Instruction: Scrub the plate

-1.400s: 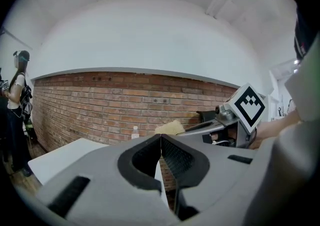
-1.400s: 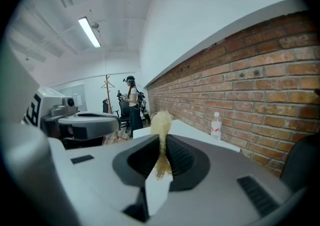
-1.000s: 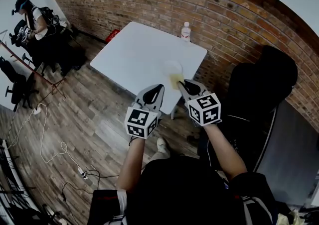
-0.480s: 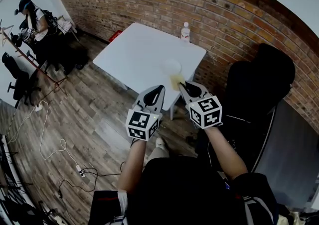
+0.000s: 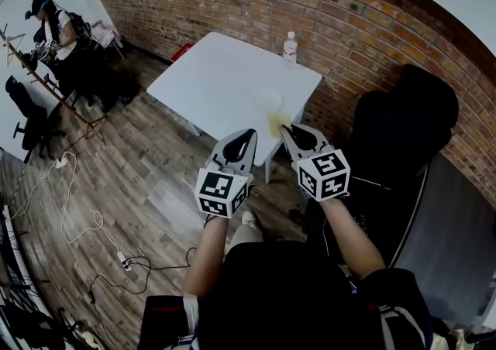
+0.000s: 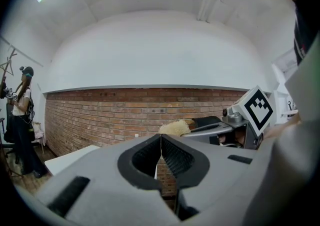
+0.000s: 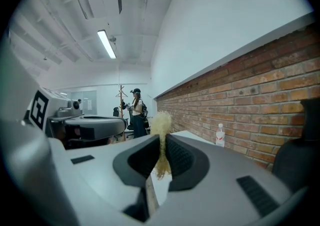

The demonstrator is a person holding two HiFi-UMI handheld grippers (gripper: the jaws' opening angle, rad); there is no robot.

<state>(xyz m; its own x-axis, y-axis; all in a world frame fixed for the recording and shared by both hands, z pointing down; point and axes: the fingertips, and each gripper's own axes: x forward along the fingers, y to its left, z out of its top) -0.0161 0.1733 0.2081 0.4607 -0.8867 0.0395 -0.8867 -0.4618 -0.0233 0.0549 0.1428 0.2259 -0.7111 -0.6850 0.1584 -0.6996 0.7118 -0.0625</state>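
Observation:
A small white plate (image 5: 268,99) lies on the white table (image 5: 221,77), near its front right edge. My right gripper (image 5: 285,129) is shut on a pale yellow fibrous scrubber (image 5: 277,120), which hangs just short of the table edge, in front of the plate. The right gripper view has the scrubber (image 7: 161,122) sticking up from my right gripper (image 7: 163,139) between its closed jaws. My left gripper (image 5: 249,134) hovers beside it to the left, shut and holding nothing. From the left gripper view, the left gripper (image 6: 160,137) has its pads together, with the scrubber (image 6: 175,128) off to the right.
A clear water bottle (image 5: 290,46) stands at the table's far corner by the brick wall. A black chair (image 5: 403,132) stands to the right of the table. A person (image 5: 48,27) is at the far left, among chairs. Cables (image 5: 77,217) trail over the wooden floor.
Both grippers have edged forward toward the table's near edge, side by side. The scrubber stays clamped in the right jaws. The left jaws stay shut.

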